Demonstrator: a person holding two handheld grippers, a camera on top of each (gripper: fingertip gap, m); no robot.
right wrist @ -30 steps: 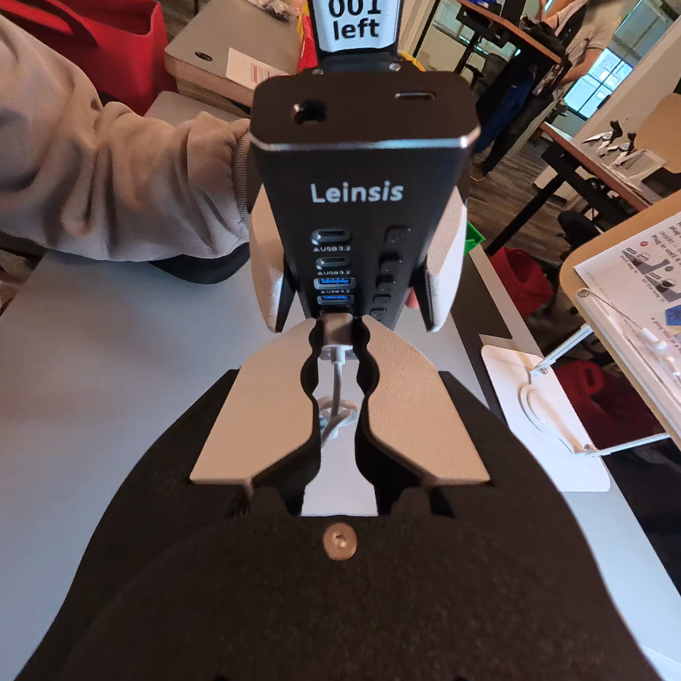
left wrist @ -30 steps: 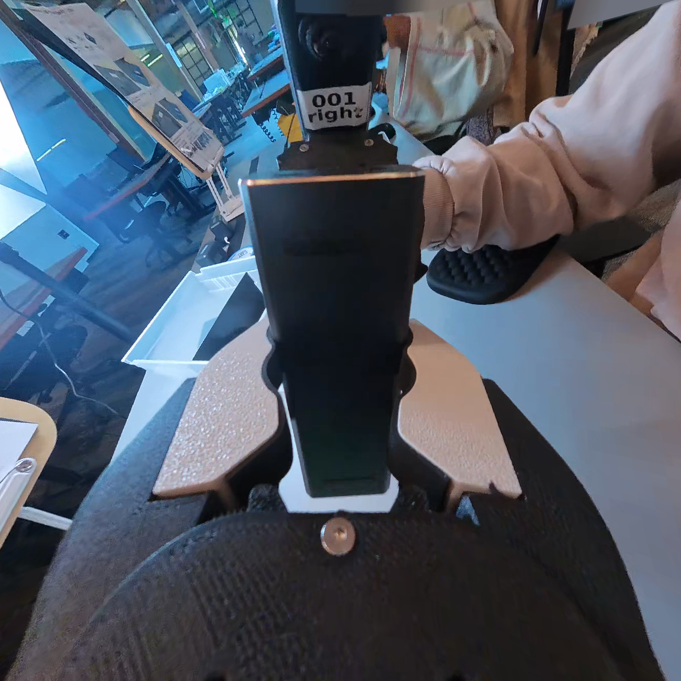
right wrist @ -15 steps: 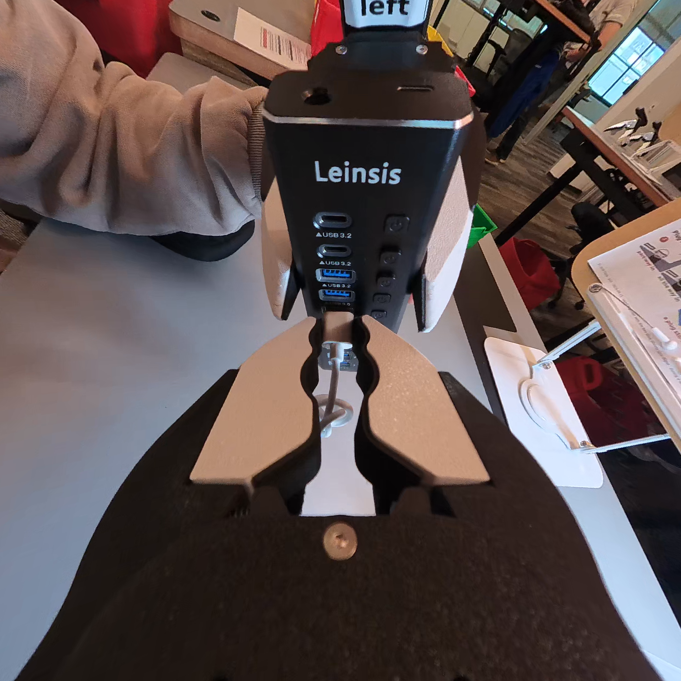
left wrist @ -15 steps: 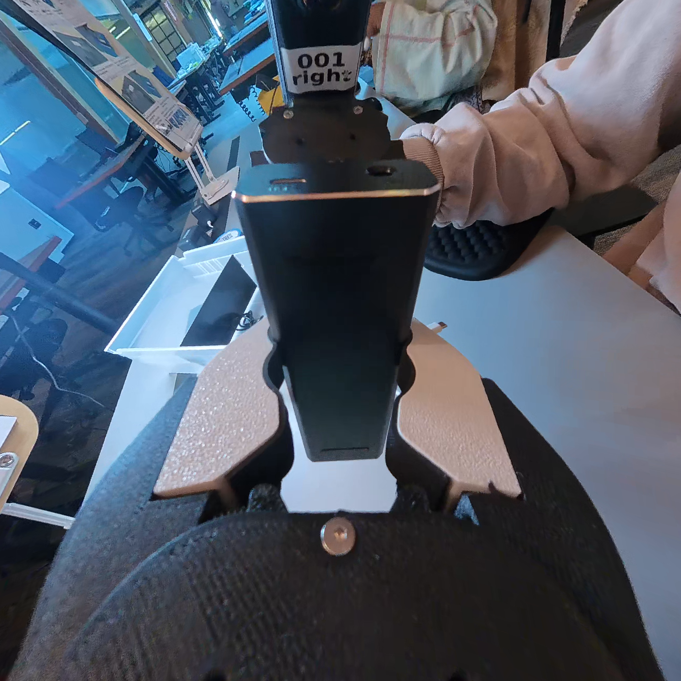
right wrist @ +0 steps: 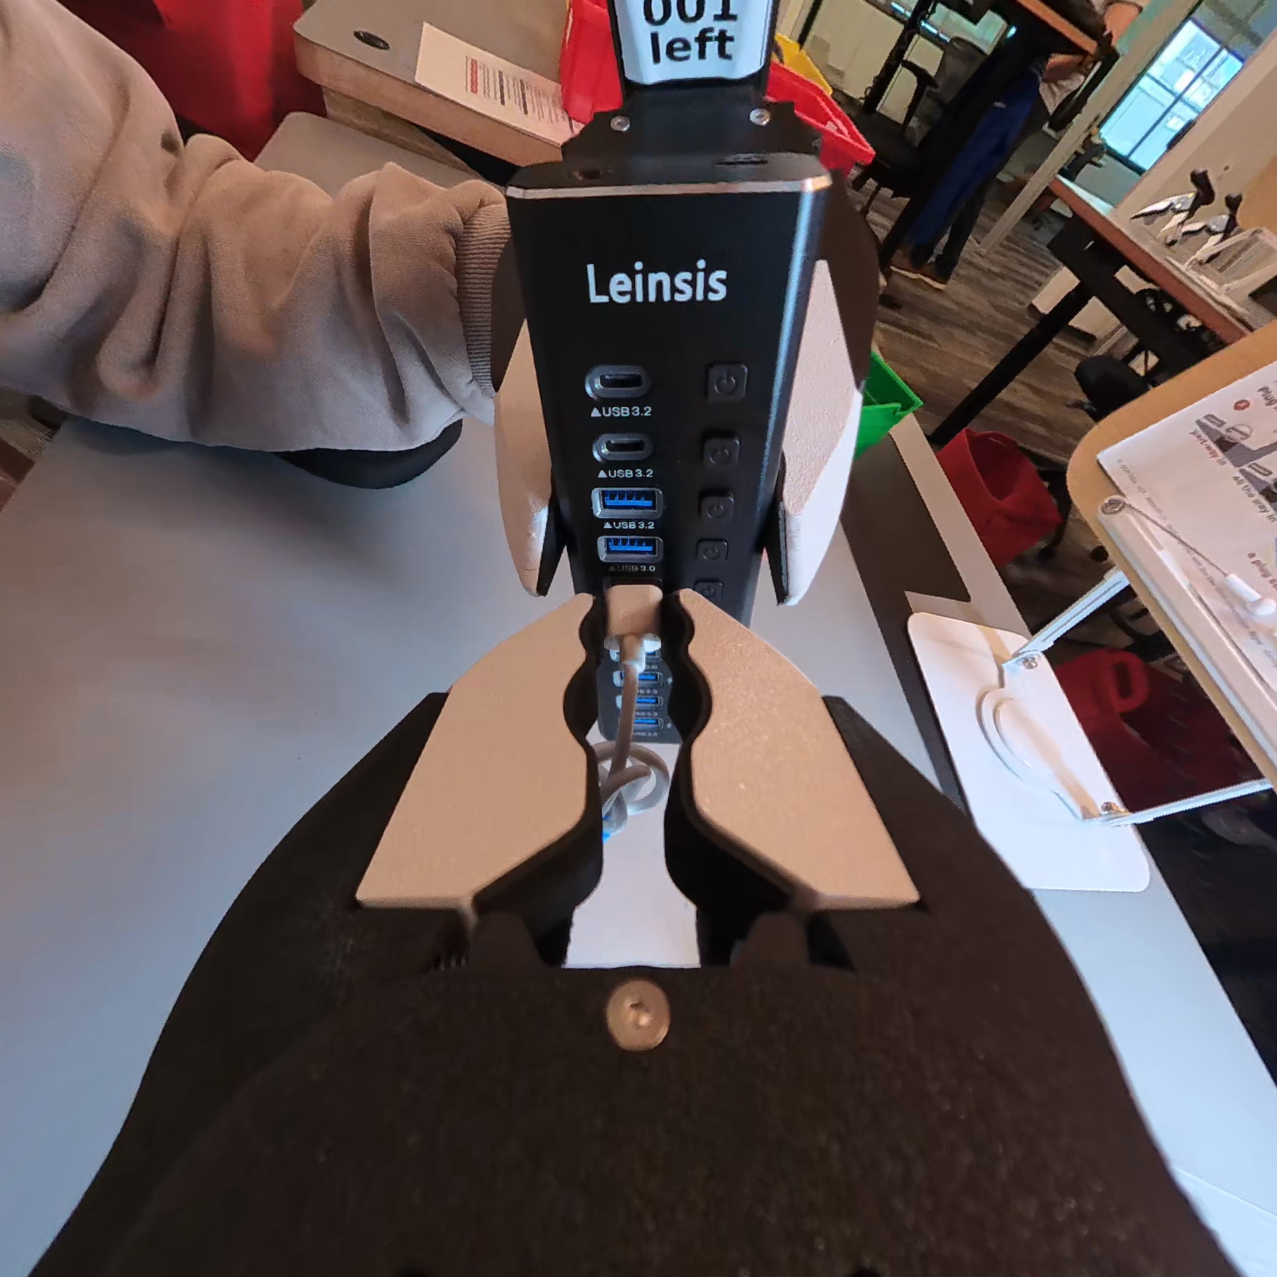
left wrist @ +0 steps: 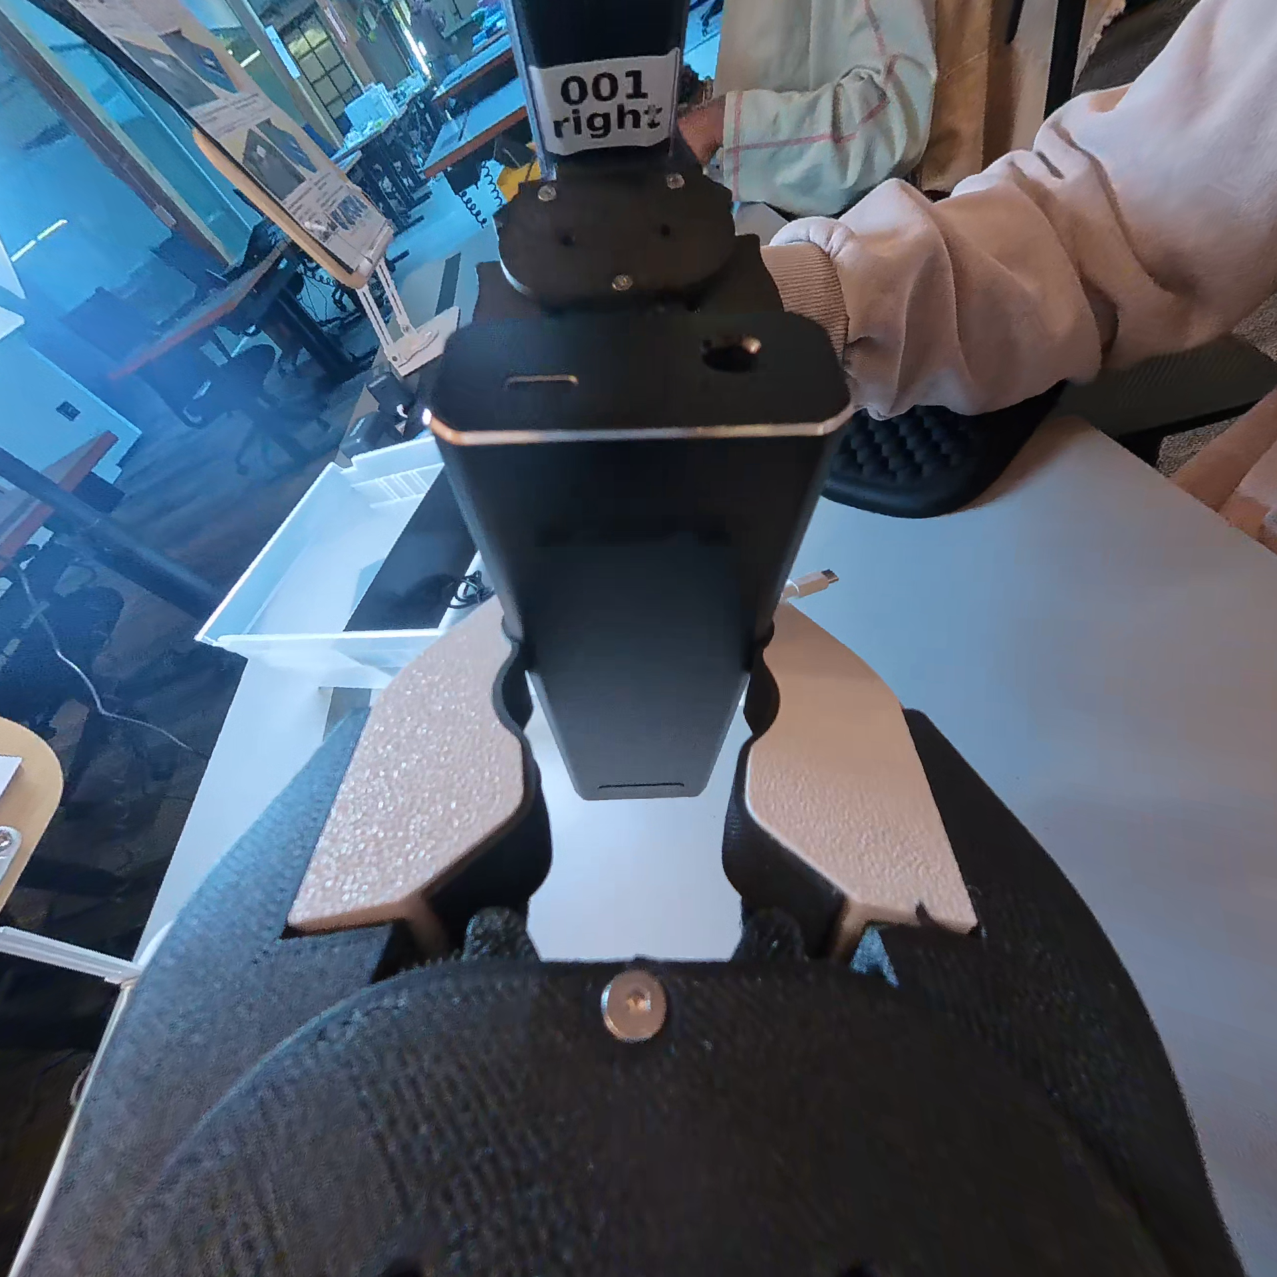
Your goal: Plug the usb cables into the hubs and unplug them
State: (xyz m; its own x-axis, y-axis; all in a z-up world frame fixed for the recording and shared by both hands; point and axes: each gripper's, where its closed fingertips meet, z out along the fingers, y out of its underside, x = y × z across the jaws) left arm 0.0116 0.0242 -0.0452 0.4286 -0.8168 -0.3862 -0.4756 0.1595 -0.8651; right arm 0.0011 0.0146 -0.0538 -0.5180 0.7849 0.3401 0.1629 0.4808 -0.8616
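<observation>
Standing upright above the grey table [right wrist: 207,691], the black hub [right wrist: 663,387] is clamped by the left gripper [left wrist: 632,663]; the right gripper [right wrist: 634,608], facing it, pinches the white cable's plug [right wrist: 632,608] at its port row.

Open grey tabletop [right wrist: 242,691] left of the upright hub [right wrist: 663,428]; white stand base [right wrist: 1023,753] and tray [left wrist: 304,587] crowd the edges.

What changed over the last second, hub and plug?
The left tool tipped the black USB hub so its top end face now shows in the left wrist view. In the right wrist view the hub looms larger. Unchanged: the right tool is clamped on the white USB plug at the port column; the left grips the hub.
</observation>
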